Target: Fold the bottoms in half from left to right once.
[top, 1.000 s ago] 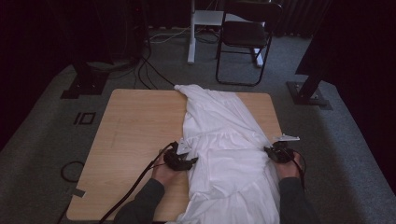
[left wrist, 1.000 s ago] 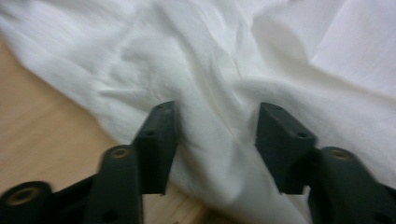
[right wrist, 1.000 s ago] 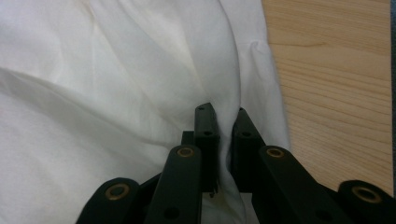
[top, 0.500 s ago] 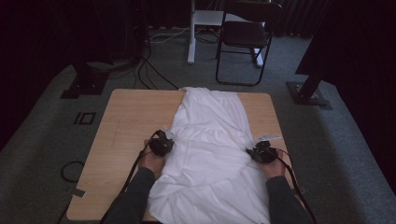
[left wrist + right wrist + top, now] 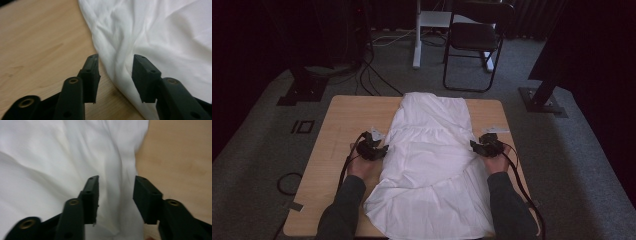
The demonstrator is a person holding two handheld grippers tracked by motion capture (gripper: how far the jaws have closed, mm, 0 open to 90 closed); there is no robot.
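Item: white garment [image 5: 432, 165], apparently a dress or long top, laid lengthwise down the middle of a wooden table [image 5: 342, 125]. The narrow end points away from the person; the flared hem reaches the near table edge.

Progress, as judged: the spreading stage appears largely done. The cloth is laid out flat and roughly symmetrical, with a gathered seam crossing it at about a third of its length. Shallow wrinkles are left along both side edges, and any folding is not yet begun.

Left gripper [image 5: 373, 149]: placed at the garment's left edge, near the seam. Its jaws have just been opening and are set at a middling width; a raised ridge of the cloth edge lies between them, but no pressing by the pads [image 5: 91, 75] is seen.

Right gripper [image 5: 484, 146]: placed at the opposite edge, level with the left. Its jaws have likewise just been opening to a middling width; a soft fold of cloth sits in the gap, unclamped by the pads [image 5: 91, 197].

Materials: the fabric is thin, matte and limp, creasing into soft rounded ridges. The tabletop is a pale wood-grain laminate, smooth, rectangular with rounded corners. The jaws are black, blocky, hard plastic with ribbed inner faces. Grey carpet [image 5: 262, 150] is seen around the table, with a black folding chair [image 5: 474, 40] beyond it.
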